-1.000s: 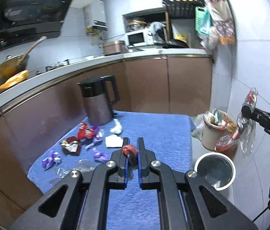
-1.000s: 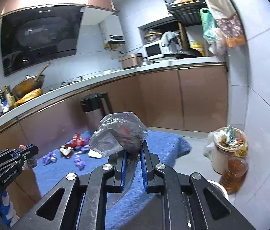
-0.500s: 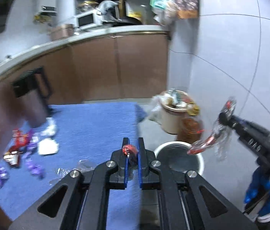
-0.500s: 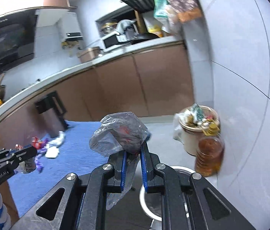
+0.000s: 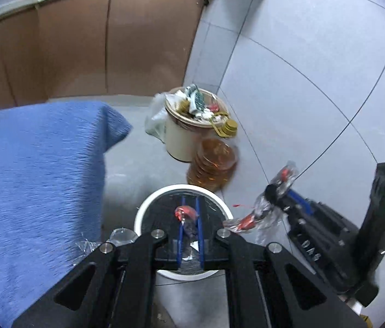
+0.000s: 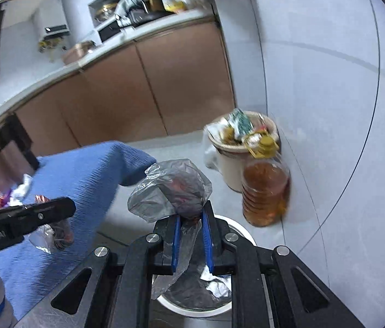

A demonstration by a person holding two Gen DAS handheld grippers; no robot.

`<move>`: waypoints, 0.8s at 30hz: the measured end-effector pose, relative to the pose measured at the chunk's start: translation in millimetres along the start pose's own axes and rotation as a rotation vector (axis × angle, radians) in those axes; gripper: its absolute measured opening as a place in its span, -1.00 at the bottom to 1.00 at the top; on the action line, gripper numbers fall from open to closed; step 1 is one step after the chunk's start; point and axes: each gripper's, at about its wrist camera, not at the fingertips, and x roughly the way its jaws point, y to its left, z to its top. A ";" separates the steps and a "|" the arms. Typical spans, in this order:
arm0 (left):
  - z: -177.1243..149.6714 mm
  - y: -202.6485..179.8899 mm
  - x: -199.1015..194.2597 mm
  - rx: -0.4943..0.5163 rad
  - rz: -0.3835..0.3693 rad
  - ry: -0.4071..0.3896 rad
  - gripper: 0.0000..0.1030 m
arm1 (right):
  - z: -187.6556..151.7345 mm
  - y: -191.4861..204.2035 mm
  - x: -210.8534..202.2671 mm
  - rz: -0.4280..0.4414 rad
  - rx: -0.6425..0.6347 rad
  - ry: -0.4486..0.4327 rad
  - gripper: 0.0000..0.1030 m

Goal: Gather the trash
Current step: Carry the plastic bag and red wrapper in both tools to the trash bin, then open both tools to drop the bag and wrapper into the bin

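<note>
My left gripper is shut on a small red wrapper and holds it right above the white-rimmed trash bin on the floor. My right gripper is shut on a crumpled clear plastic bag with red scraps inside, also above the bin. The right gripper also shows in the left wrist view, just right of the bin. The left gripper shows in the right wrist view, with clear plastic hanging below it.
A blue cloth covers the table on the left, with more wrappers at its far end. A full beige waste bucket and a bottle of amber oil stand by the tiled wall. Brown cabinets run behind.
Both grippers have swung right and down from over the table to over the white bin, each still holding its piece of trash.
</note>
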 end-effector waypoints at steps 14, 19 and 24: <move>6.1 5.8 33.2 -0.052 -0.071 0.053 -0.79 | -19.8 -22.4 32.9 -0.084 0.034 0.087 0.05; 5.6 5.7 31.7 -0.060 -0.082 0.053 -0.78 | -19.5 -25.5 25.7 -0.098 0.042 0.081 0.09; 4.9 7.3 32.3 -0.075 -0.104 0.059 -0.77 | -20.6 -25.8 17.6 -0.115 0.054 0.075 0.13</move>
